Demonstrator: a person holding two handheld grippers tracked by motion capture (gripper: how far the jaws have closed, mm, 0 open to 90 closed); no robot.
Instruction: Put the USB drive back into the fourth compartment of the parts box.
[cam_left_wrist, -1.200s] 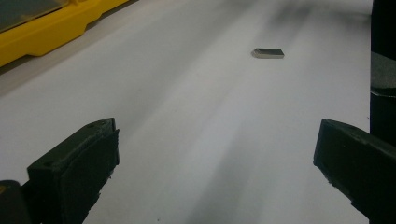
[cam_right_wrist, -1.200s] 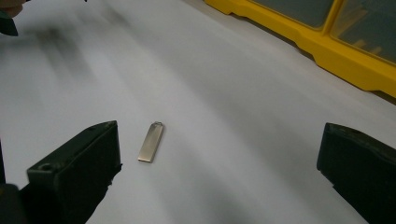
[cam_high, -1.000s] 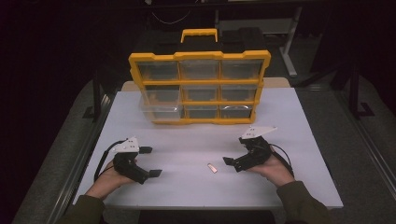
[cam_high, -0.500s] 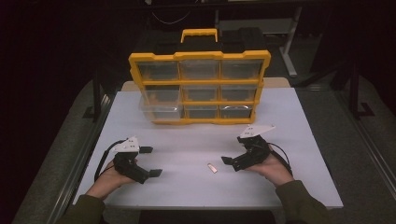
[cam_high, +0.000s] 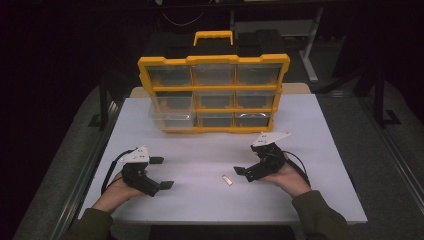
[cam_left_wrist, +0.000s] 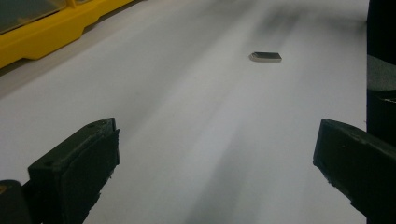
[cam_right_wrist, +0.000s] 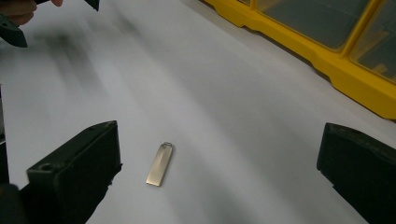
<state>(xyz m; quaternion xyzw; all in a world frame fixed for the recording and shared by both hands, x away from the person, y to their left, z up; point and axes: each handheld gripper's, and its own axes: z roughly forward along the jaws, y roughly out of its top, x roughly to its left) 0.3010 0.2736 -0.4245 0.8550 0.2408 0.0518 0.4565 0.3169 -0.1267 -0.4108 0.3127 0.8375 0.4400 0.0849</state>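
Observation:
A small flat metal USB stick (cam_high: 227, 180) lies on the white table (cam_high: 210, 150), between my two grippers. My right gripper (cam_high: 245, 174) is open just to the right of it; in the right gripper view the stick (cam_right_wrist: 159, 164) lies flat between the wide-apart jaws (cam_right_wrist: 217, 168), nearer the left one. My left gripper (cam_high: 161, 173) rests open at the front left of the table. In the left gripper view the stick (cam_left_wrist: 266, 56) lies well ahead of the open gripper (cam_left_wrist: 215, 158), with bare table between the jaws.
A yellow drawer organizer (cam_high: 214, 95) with clear drawers stands at the back middle; its lower left drawer (cam_high: 172, 117) is pulled out. Its yellow base (cam_right_wrist: 327, 56) runs along the upper right of the right gripper view. Dark floor surrounds the table.
My right gripper has edged slightly left toward the stick. The left gripper and the stick have stayed in place.

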